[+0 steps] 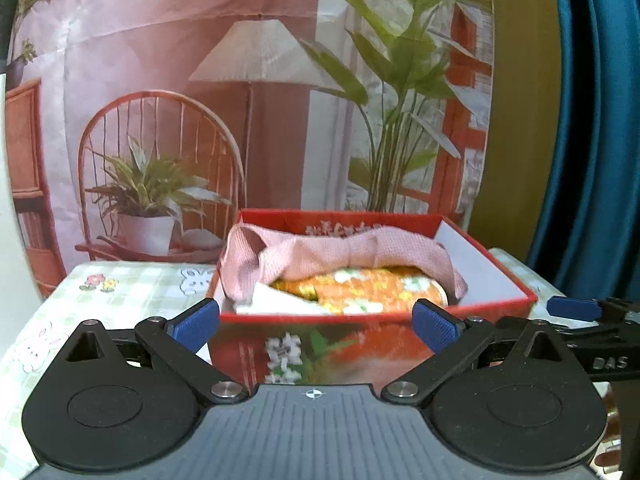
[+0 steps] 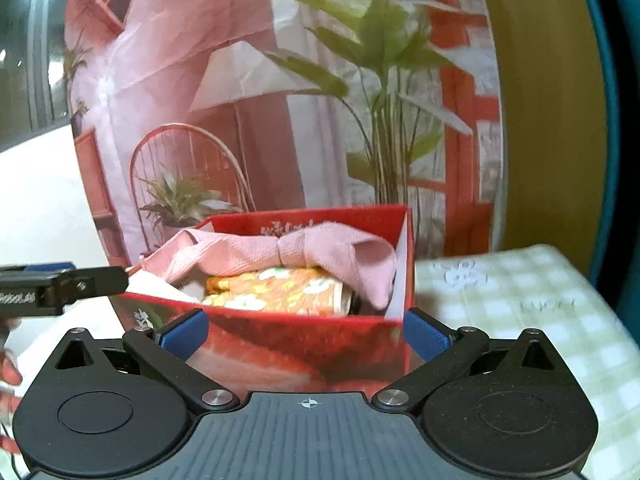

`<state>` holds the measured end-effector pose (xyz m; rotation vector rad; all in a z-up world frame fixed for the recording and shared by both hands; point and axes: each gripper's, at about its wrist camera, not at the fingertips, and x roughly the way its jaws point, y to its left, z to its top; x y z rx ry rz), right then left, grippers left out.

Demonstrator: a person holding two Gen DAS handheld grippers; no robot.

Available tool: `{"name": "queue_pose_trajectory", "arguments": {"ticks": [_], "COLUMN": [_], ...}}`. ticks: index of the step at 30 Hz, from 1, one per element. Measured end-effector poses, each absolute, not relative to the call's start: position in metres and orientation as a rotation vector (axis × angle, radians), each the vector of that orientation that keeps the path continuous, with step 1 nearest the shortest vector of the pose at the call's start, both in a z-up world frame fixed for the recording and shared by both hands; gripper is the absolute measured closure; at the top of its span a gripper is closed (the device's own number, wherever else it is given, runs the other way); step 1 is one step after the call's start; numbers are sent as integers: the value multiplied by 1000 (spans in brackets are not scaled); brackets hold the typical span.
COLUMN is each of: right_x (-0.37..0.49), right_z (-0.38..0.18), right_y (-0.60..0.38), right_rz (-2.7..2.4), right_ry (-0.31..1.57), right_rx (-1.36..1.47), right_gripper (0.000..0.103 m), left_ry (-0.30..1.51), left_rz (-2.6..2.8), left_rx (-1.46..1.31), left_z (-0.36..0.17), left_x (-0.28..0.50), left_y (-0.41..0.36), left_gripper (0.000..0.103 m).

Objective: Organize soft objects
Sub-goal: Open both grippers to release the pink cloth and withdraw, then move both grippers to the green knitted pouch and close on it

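Note:
A red flowered box [image 1: 372, 344] stands on the checked tablecloth [image 1: 120, 288]. Inside it lies a pink knitted cloth [image 1: 344, 252] draped over an orange flowered cloth roll [image 1: 372, 292]. My left gripper [image 1: 316, 326] is open and empty, its blue pads at the box's near wall. In the right wrist view the same box [image 2: 304, 352] holds the pink cloth [image 2: 280, 252] and the orange roll [image 2: 280, 292]. My right gripper [image 2: 306, 334] is open and empty, its pads on either side of the box's near wall.
A printed backdrop [image 1: 240, 100] with a chair, lamp and plants hangs behind the table. A blue curtain [image 1: 592, 120] hangs at the right. The right gripper's finger [image 1: 576, 308] shows at the left view's right edge; the left gripper [image 2: 60, 284] shows at the right view's left.

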<state>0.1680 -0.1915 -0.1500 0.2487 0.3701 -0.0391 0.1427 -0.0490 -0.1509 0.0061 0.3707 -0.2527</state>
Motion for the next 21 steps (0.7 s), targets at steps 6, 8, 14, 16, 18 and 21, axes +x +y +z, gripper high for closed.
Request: {"name": "queue_pose_trajectory", "arguments": {"ticks": [6,8,14,16,18,21], "right_x": [163,161,156,153,151,146], "right_z": [-175,-182,-207,-213,-219,-223], "right_y": [-183,-181,-171,-168,-166,-162], "right_rz": [-43,-50,-60,-57,-47,-68], "right_ry": [377,380,435,448,467,480], "right_rx": [256,263,250,249,254,204], "right_gripper": [0,0,1,1,1,1], "left_ry": [389,399,448,476,503,524], "left_rz": [-290,-298,-295,-291,-287,-287], "left_rx": [30,31,30,33,24,14], "left_z": [-166,-170,-186,-193,-199,-205], "left_x": [136,135,136,137,138,137], "left_y": [-53,-53,-55,-55,-54,-52], "left_gripper": [0,0,0,0,0,0]}}
